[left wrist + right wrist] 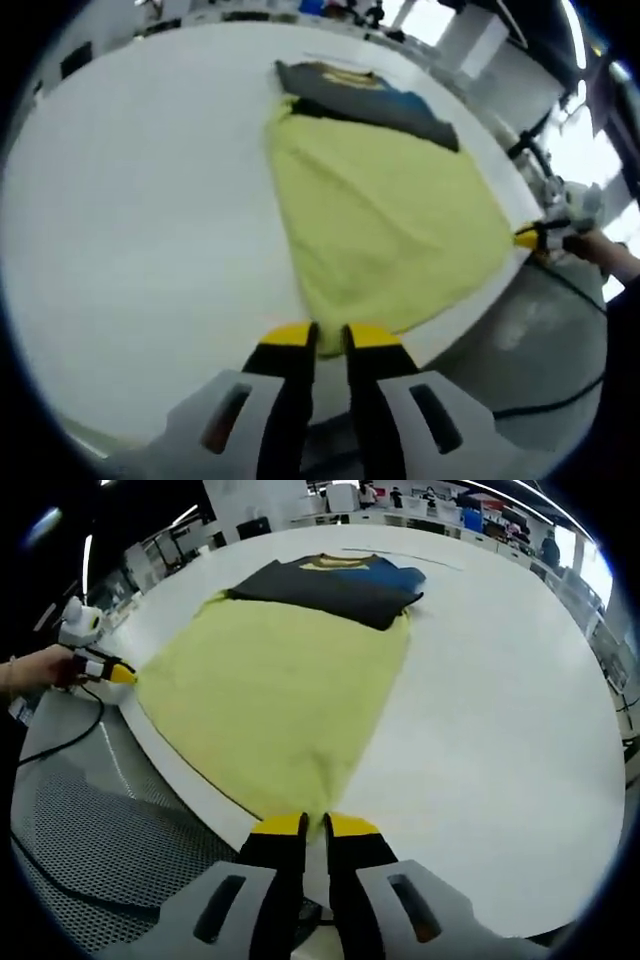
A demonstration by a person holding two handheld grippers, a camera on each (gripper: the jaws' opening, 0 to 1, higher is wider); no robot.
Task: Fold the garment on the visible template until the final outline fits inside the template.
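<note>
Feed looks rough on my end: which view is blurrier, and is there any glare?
Left gripper view: softer, the yellow cloth garment smeared, blown-out windows top right. Right gripper view: sharper, the round white table bright but readable; fisheye bends its edge in both.

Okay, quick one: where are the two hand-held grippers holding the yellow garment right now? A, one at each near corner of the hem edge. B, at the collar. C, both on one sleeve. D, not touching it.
A: the left hand-held gripper and the right hand-held gripper each pinch a near corner of the yellow garment.
</note>
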